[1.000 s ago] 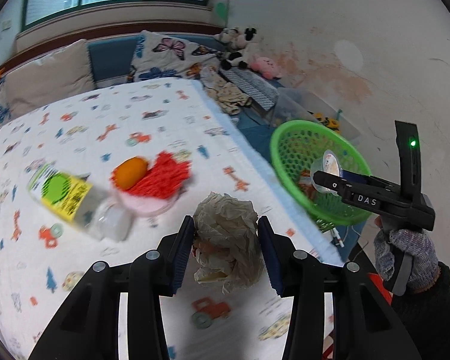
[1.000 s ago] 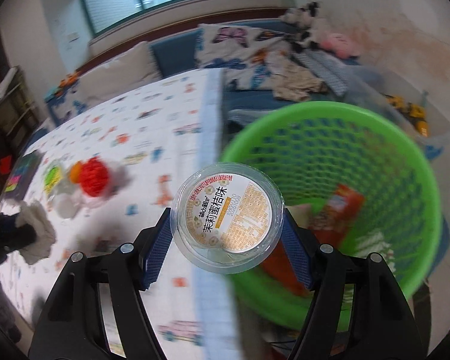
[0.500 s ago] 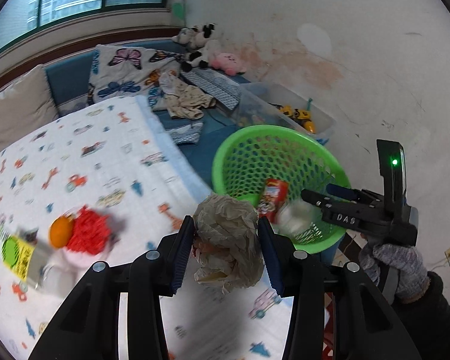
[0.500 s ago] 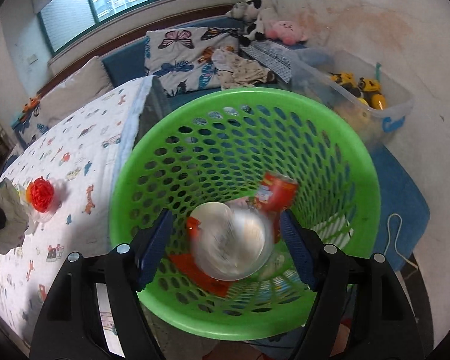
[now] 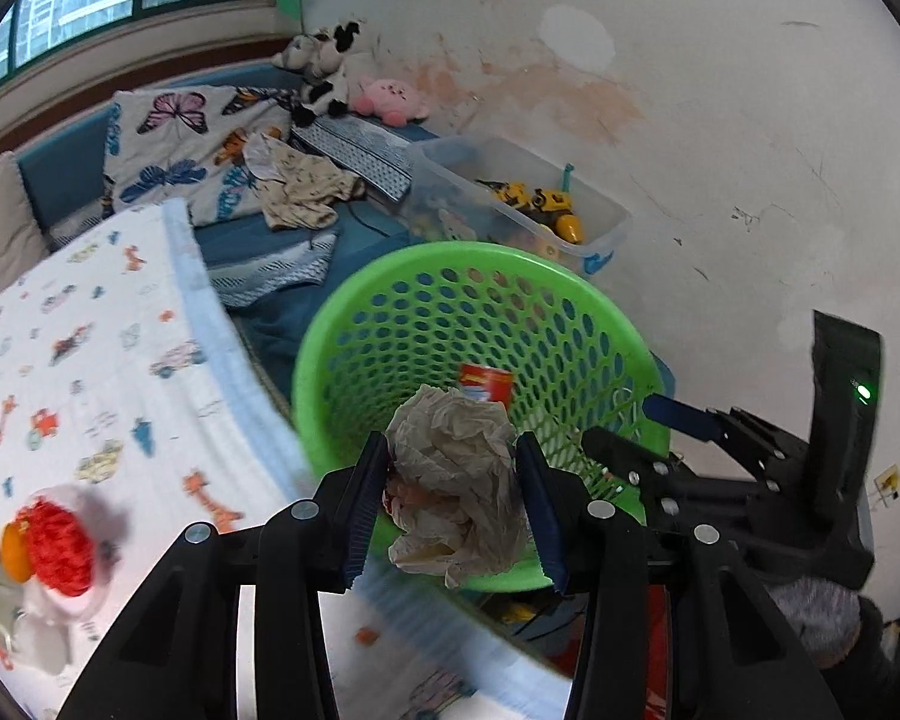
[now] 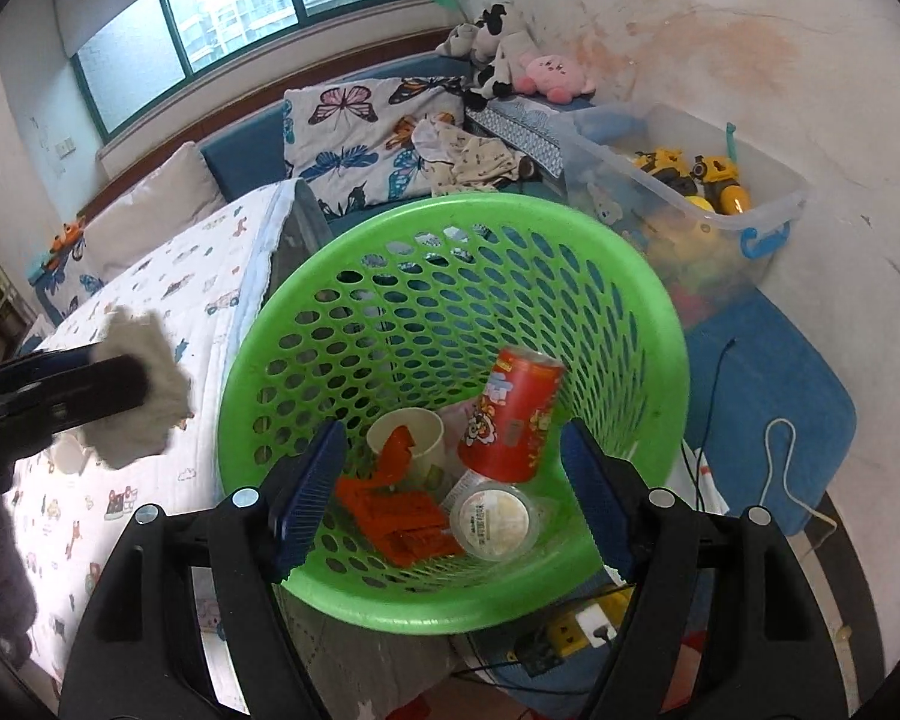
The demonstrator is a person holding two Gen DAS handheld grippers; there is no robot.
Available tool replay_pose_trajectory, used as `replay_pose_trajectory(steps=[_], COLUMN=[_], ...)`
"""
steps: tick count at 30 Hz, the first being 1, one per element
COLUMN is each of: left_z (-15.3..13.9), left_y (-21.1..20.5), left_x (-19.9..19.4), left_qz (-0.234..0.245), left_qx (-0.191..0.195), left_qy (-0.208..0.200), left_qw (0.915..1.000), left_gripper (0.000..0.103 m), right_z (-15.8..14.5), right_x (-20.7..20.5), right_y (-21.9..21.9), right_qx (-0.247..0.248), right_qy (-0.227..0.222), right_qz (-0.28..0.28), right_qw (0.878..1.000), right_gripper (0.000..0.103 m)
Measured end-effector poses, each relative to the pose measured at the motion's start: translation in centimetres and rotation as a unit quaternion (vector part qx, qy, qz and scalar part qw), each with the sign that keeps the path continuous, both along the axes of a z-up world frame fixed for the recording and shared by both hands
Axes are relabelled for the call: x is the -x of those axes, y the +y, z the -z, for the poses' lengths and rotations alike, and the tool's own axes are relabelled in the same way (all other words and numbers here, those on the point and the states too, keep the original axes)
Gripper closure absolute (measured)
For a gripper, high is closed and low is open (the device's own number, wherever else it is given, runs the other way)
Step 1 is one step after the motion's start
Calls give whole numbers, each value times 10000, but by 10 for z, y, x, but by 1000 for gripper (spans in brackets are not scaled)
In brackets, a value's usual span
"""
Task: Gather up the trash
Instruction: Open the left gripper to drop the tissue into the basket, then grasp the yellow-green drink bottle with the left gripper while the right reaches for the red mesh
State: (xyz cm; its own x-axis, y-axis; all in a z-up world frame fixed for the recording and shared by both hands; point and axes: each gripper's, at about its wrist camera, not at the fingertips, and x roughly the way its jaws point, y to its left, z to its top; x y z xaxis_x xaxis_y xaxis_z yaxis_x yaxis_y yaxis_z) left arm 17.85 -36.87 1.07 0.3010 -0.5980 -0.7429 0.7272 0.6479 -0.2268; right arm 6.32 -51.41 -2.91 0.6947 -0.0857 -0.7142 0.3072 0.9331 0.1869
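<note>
Crumpled beige paper wad [image 5: 459, 483] sits clamped between the left gripper [image 5: 453, 504] pads, and we see it over the near rim of the green perforated plastic basket [image 5: 354, 354], beside the printed bedsheet [image 5: 90, 372]. Right gripper [image 6: 453, 498] hangs above the basket mouth, jaws apart with nothing between them, having just been opening. Inside we see a red snack can [image 6: 510, 414], a clear lidded cup [image 6: 492, 519], a paper cup [image 6: 405, 441] and an orange wrapper [image 6: 396, 516].

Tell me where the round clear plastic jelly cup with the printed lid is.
In the right wrist view, the clear plastic jelly cup lies at the bottom of the green perforated basket, below the red can.
</note>
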Motion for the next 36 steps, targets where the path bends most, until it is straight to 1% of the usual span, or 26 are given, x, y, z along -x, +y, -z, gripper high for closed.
replay_pose_trajectory(steps=[7, 9, 11, 17, 20, 27, 31, 36], left_z=[12, 15, 17, 20, 19, 11, 9, 9], left_y=[-27, -32, -35, -31, -22, 13, 41, 78], left_x=[-4, -5, -6, -9, -10, -7, -3, -3], left_qz=[42, 43, 43, -39, -96, -381, -607, -938], left_qx=[-20, -24, -56, -3, 49, 64, 69, 78], left_qy=[122, 135, 139, 182, 218, 109, 58, 95], left_qw=[9999, 9999, 9999, 9998, 9997, 9992, 9981, 9955], left_gripper=[57, 54, 42, 37, 37, 37, 37, 37], right_z=[-3, -4, -4, -3, -2, -3, -4, -7], right_x=[9, 10, 11, 16, 18, 20, 18, 12], right_y=[-3, -3, -4, -5, -3, 8, 17, 33], right_qx=[-73, -84, -90, -108, -104, -116, -108, -114], right_qy=[-93, -109, -119, -116, -98, -115, -114, -127], right_qz=[0, -4, -2, 6, -3, -82, -183, -341], right_qw=[9999, 9999, 9999, 9999, 9999, 9998, 9997, 9993], right_gripper=[29, 29, 29, 29, 29, 29, 29, 29])
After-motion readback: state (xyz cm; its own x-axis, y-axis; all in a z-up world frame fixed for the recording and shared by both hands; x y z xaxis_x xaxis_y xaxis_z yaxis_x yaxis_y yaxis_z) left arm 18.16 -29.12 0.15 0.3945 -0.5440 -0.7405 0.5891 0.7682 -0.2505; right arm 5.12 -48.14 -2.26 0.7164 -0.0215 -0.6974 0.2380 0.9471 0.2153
